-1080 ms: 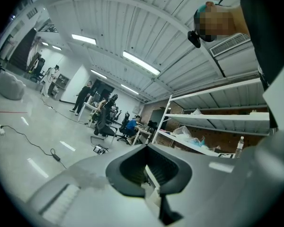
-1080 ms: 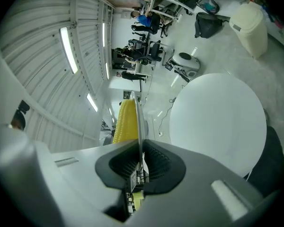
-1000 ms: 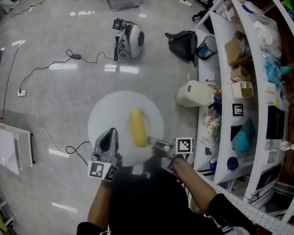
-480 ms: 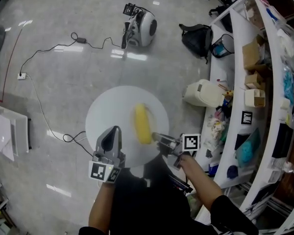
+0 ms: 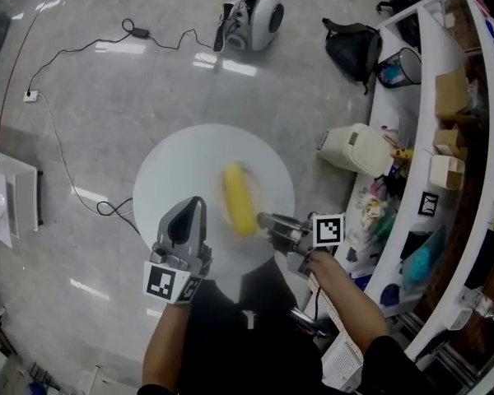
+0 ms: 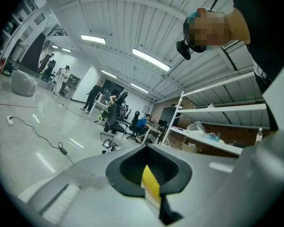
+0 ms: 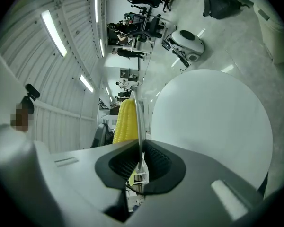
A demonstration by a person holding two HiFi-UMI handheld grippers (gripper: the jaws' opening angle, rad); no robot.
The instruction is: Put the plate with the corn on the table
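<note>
While held at rim, white plate (image 5: 181,171) carries yellow corn (image 5: 239,200).

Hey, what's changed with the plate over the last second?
The plate with the corn looks a little larger in the head view, and the round white machine beyond it has slid toward the top edge. Unchanged: left gripper and right gripper clamp its rim.

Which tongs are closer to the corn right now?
Right. The right tongs grip the plate's rim just beside the corn's near end. The left tongs lie over the plate, farther off to the corn's left.
</note>
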